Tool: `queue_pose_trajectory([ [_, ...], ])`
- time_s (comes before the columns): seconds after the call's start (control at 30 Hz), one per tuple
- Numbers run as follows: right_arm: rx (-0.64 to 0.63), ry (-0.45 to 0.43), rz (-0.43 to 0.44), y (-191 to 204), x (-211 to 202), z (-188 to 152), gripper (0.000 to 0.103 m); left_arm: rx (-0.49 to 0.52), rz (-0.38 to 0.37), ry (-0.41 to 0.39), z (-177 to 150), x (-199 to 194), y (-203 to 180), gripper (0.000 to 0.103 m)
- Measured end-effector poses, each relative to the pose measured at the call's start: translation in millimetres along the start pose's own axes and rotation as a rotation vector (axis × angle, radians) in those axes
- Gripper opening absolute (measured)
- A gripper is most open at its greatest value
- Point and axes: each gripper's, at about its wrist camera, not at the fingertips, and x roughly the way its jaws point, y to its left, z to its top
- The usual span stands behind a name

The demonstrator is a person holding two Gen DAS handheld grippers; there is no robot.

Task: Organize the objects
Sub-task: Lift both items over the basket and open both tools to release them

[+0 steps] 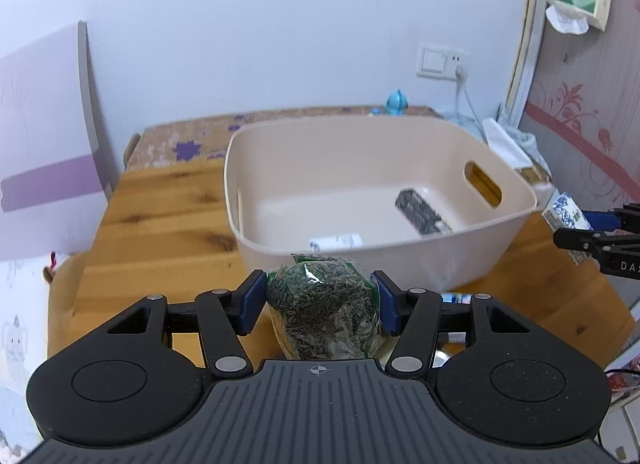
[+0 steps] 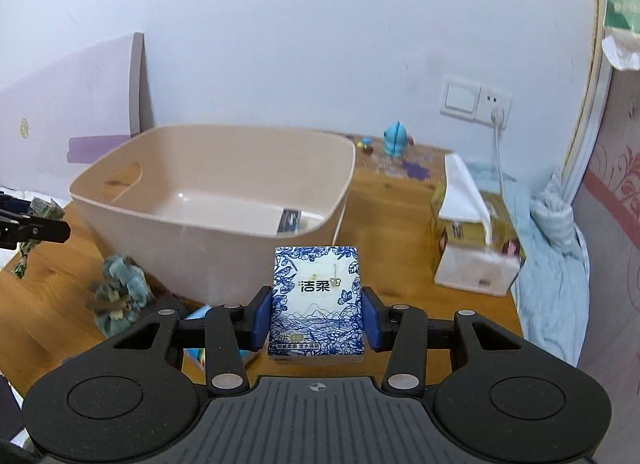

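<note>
The left gripper (image 1: 322, 296) tilted downward, jaws clamped on a load; the right gripper (image 2: 316, 314) did likewise, pads pressed in.

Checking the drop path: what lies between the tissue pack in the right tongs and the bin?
Nothing: in the right wrist view, the tissue pack sits just before the bin wall.

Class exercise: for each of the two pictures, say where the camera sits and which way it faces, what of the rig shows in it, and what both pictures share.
Left wrist view: on the left gripper, looking along its fingers, which clamp a bag of dried leaves, toward the beige tub.
Right wrist view: on the right gripper, which clamps a blue-and-white tissue pack, facing the tub from its other side.
Shared: tub, wooden table, wall socket, blue toy; each glimpses the other gripper.
</note>
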Motion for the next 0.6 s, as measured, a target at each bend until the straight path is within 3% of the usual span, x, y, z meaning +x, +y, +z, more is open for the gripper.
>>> queue_pose_trajectory([
  [0.2,-0.008,-0.053,0.016,2.7,-2.5,18.0,0.043,0.010,0.005,-0.044,23.5,4.8,-3.1,0.058],
  [0.6,-0.046,-0.104,0.056,13.6,12.6,53.0,0.043,0.024,-0.006,-0.026,52.2,53.4,-17.9,0.058],
])
